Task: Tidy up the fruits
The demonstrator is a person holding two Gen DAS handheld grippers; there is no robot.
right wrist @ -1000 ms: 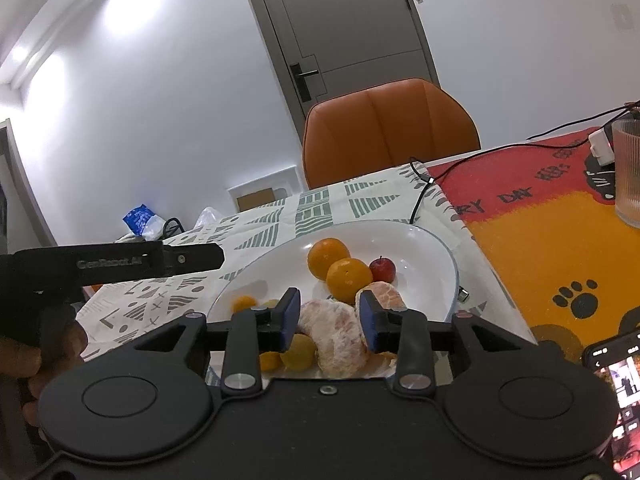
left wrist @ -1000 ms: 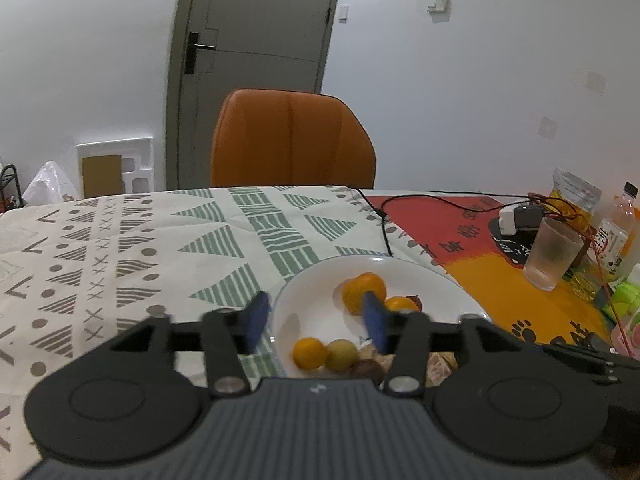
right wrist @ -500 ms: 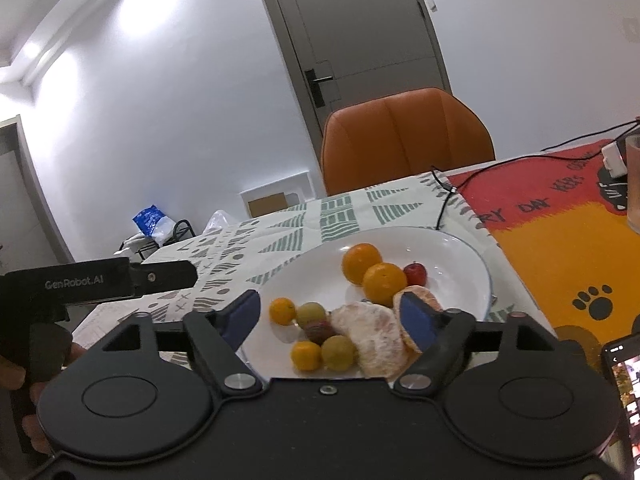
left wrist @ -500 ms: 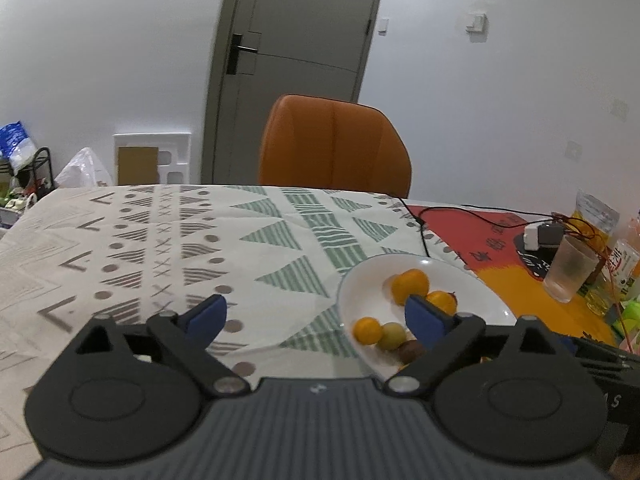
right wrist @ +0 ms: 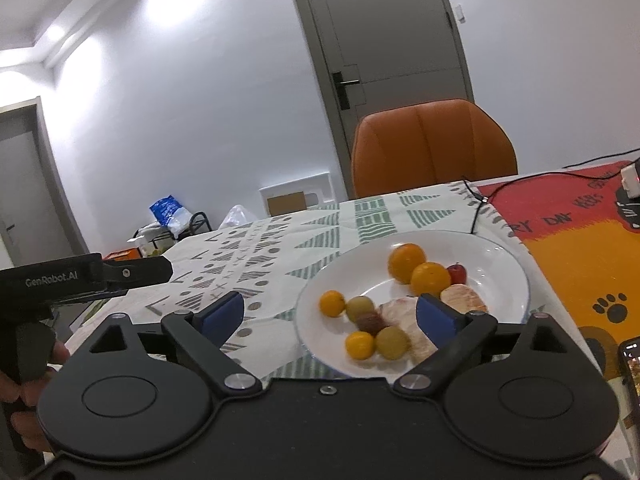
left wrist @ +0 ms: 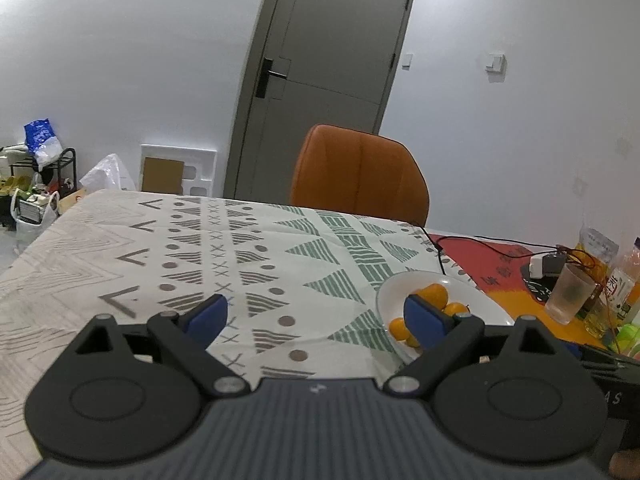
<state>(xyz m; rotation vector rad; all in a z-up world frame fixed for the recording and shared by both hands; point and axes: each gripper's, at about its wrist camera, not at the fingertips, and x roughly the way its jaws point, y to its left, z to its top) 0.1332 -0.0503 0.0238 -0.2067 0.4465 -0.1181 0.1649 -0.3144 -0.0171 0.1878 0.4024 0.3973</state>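
Sitting on the patterned tablecloth (right wrist: 256, 256), the white plate (right wrist: 508, 276) holds all the fruit: two oranges (right wrist: 407, 257) touching each other at the back, a small red fruit (right wrist: 458, 273) just beside them, peeled citrus pieces (right wrist: 464, 298) at the front right, and a cluster of small yellow, green and dark fruits (right wrist: 362, 308) at the front left.

The right gripper (right wrist: 330, 312) hovers just in front of the plate with its jaws spread wide; they have just been opening, and nothing is pressed between the blue pads (right wrist: 434, 314). The near edge of the plate and the small fruits show in the gap, untouched.

The left gripper (left wrist: 316, 312) is released too, its jaws also freshly opened, over bare tablecloth to the left of the plate (left wrist: 388, 300). In the right wrist view it appears as a black handle at the left edge (right wrist: 88, 276), gripped by a hand (right wrist: 24, 392).

An orange chair (right wrist: 434, 148) stands behind the table, before a grey door (right wrist: 384, 40). To the right lie a red and orange mat (right wrist: 580, 248), a black cable (right wrist: 480, 196) and, in the left wrist view, a frosted cup (left wrist: 570, 294).
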